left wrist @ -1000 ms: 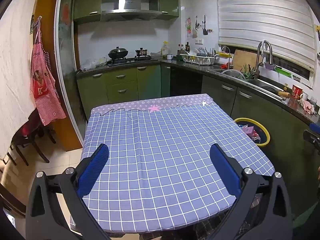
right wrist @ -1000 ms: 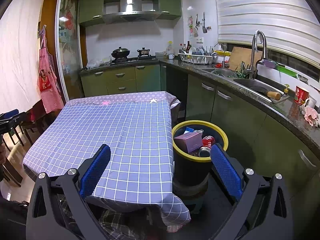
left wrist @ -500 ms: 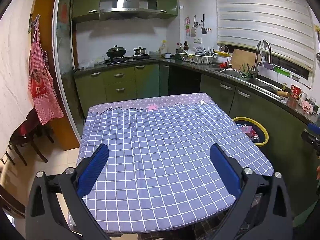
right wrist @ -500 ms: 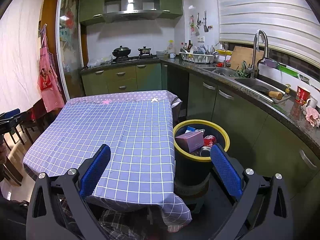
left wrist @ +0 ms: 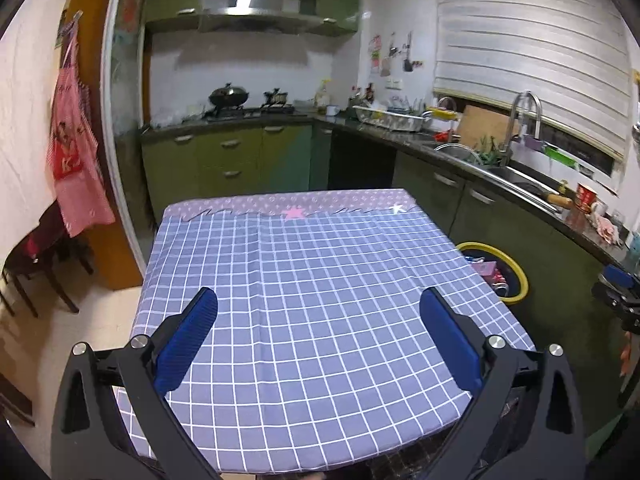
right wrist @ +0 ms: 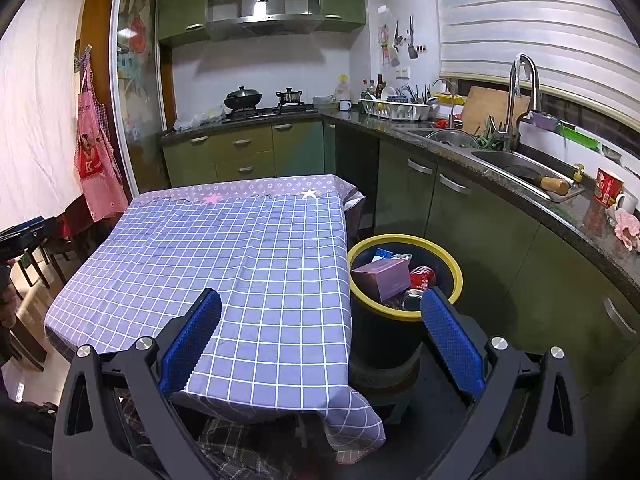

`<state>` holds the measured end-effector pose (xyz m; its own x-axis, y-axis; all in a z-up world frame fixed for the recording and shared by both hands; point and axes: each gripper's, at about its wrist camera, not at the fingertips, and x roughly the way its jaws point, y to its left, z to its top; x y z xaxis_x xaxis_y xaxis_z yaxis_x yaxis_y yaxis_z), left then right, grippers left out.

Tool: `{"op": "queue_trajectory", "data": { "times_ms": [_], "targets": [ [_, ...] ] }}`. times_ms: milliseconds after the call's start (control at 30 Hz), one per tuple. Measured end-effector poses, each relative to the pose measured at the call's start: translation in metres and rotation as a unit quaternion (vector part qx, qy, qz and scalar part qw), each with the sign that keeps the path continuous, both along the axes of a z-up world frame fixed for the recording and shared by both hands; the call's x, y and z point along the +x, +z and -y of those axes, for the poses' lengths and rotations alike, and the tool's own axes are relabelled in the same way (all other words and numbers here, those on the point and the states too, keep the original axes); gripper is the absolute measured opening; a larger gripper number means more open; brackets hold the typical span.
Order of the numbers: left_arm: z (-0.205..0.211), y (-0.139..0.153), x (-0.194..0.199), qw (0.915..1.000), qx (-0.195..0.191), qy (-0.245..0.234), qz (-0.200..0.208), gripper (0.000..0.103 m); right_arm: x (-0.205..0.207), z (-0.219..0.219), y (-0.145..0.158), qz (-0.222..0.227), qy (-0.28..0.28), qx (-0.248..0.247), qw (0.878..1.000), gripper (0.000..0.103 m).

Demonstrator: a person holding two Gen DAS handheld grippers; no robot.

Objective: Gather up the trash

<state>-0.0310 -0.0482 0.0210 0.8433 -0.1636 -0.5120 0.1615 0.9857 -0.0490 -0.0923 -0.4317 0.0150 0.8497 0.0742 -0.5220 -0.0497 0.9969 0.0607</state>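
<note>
**Both grippers spread wide over the table, trash sitting in the bin**

The left gripper (left wrist: 318,312) is hanging above the near edge of the table (left wrist: 320,280), its blue-padded fingers (left wrist: 188,336) standing far apart with nothing between them. The checked purple tablecloth (left wrist: 340,360) is lying flat across the top, with a pink star and a white star printed along its far border.

The right gripper (right wrist: 320,312) is also gaping wide and gripping nothing — its left finger is showing over the cloth's near corner, its right finger in front of the bin's rim. The yellow-rimmed black bin (right wrist: 456,276) is standing on the floor just beside the table's right edge, between the table and the green cabinets (right wrist: 480,220). Inside it are lying a pink box (right wrist: 382,278), a red can (right wrist: 422,274), a silver can end and something blue at the back — how these touch each other is hard to make out.

In the left wrist view the same bin (left wrist: 516,276) is peeking out past the table's right edge.
</note>
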Motion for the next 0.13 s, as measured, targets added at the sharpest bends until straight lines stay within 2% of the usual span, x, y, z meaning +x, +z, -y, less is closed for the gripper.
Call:
{"op": "queue_trajectory", "data": {
  "times_ms": [133],
  "targets": [
    [-0.005,-0.006,0.02,0.9998,0.009,0.011,-0.014,0.096,0.013,-0.004,-0.003,-0.007,0.01,0.004,1.0,0.098]
  ]
}}
